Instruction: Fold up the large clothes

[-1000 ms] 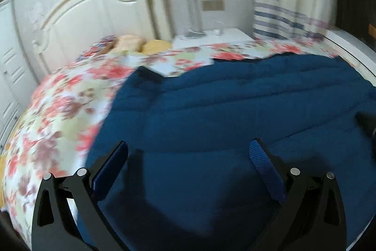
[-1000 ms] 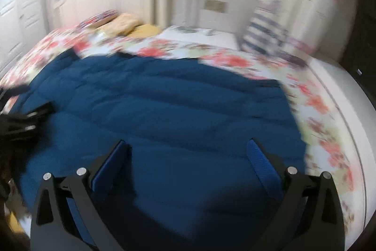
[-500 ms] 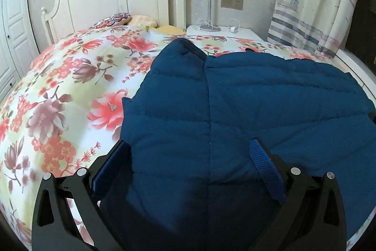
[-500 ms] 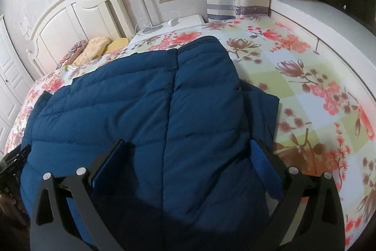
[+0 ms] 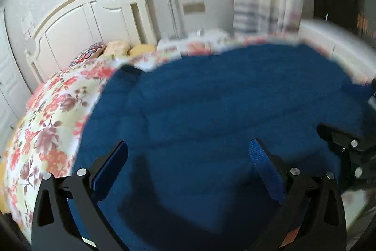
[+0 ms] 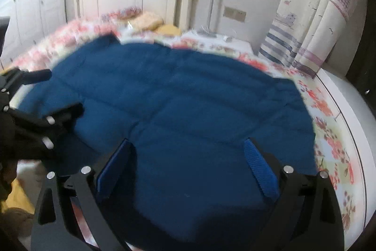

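From my left wrist camera I see the left gripper (image 5: 189, 162) spread wide, nothing between its blue pads (image 5: 264, 167), hovering over the blue quilted jacket (image 5: 223, 105). The jacket lies flat across the floral bedspread (image 5: 47, 124), covering most of the bed's near half. This view gives me the bedspread's open stretch on the jacket's left side, running up to the pillows (image 5: 117, 49) at the white headboard (image 5: 82, 22). At the far right edge I catch black parts of the right gripper (image 5: 347, 147) over the jacket — too little of it here to judge its jaws.

My right wrist camera settles that: the right gripper (image 6: 188, 157) is also wide apart and empty, its pads (image 6: 258, 167) above the jacket (image 6: 188, 105) with blue fabric showing between them. Here I get what the left view lacks — the jacket's right edge, the strip of bedspread (image 6: 329, 138) beside it, the white ledge (image 6: 347, 114) along the bed, and a sharper look at the striped curtain (image 6: 312, 15) and the nightstand (image 6: 225, 41) with a lamp pole (image 6: 212, 6). The left gripper (image 6: 35, 119) appears at the left edge, blurred, over the jacket's left portion. Something yellow (image 6: 16, 194) sits low in the left corner; I cannot tell what it is.
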Action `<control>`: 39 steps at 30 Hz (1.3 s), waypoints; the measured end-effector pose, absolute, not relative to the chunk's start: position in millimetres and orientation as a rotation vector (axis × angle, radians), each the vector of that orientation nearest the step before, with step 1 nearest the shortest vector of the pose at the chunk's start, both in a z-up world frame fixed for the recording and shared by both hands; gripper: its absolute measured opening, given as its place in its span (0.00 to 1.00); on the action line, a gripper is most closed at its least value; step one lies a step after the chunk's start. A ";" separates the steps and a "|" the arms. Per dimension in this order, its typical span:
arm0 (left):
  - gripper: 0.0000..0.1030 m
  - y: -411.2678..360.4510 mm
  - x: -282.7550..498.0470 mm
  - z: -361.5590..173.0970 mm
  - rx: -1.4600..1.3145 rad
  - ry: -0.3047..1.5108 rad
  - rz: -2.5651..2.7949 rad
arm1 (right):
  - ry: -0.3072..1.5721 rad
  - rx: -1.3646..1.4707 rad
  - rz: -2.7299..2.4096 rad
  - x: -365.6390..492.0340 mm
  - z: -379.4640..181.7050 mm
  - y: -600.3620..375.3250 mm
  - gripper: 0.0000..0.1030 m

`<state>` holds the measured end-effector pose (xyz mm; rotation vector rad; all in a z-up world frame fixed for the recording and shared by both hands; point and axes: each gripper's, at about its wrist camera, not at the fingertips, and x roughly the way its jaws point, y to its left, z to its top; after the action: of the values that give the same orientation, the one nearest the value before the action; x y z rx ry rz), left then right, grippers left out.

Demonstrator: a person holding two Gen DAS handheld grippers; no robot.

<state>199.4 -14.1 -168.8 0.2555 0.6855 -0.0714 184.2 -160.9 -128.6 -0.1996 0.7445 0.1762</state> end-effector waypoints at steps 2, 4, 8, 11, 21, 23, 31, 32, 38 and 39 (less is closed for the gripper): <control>0.96 -10.8 203.1 -181.3 0.235 0.690 -0.071 | 0.766 -0.192 0.166 190.4 -141.4 -161.4 0.97; 0.96 -8.7 207.6 -183.5 0.230 0.715 -0.079 | 0.777 -0.202 0.179 194.3 -146.3 -162.4 0.98; 0.96 -12.0 207.8 -186.3 0.246 0.724 -0.070 | 0.789 -0.202 0.172 195.7 -149.8 -160.8 0.98; 0.96 -11.3 206.8 -186.8 0.235 0.731 -0.078 | 0.791 -0.194 0.180 196.4 -152.3 -163.0 0.98; 0.96 50.5 177.2 -153.2 0.069 0.701 -0.038 | 0.745 -0.161 0.142 153.5 -117.9 -209.4 0.95; 0.96 77.8 179.9 -161.2 0.022 0.752 -0.002 | 0.789 -0.111 0.127 147.0 -130.1 -233.8 0.96; 0.96 96.9 187.8 -179.9 -0.014 0.821 -0.014 | 0.778 0.196 0.196 104.9 -125.2 -300.0 0.96; 0.96 98.8 187.9 -181.4 -0.032 0.821 -0.024 | 0.779 0.234 0.201 96.7 -125.1 -307.9 0.96; 0.96 99.3 188.7 -184.3 -0.031 0.816 -0.026 | 0.878 0.481 0.249 59.5 -155.7 -344.5 0.95; 0.96 99.3 190.5 -184.6 -0.030 0.818 -0.028 | 0.880 0.496 0.246 60.8 -159.7 -348.0 0.94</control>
<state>190.5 99.3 -184.6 -0.0300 0.8178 -0.0276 60.8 -348.0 -159.7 0.4957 0.8798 0.2459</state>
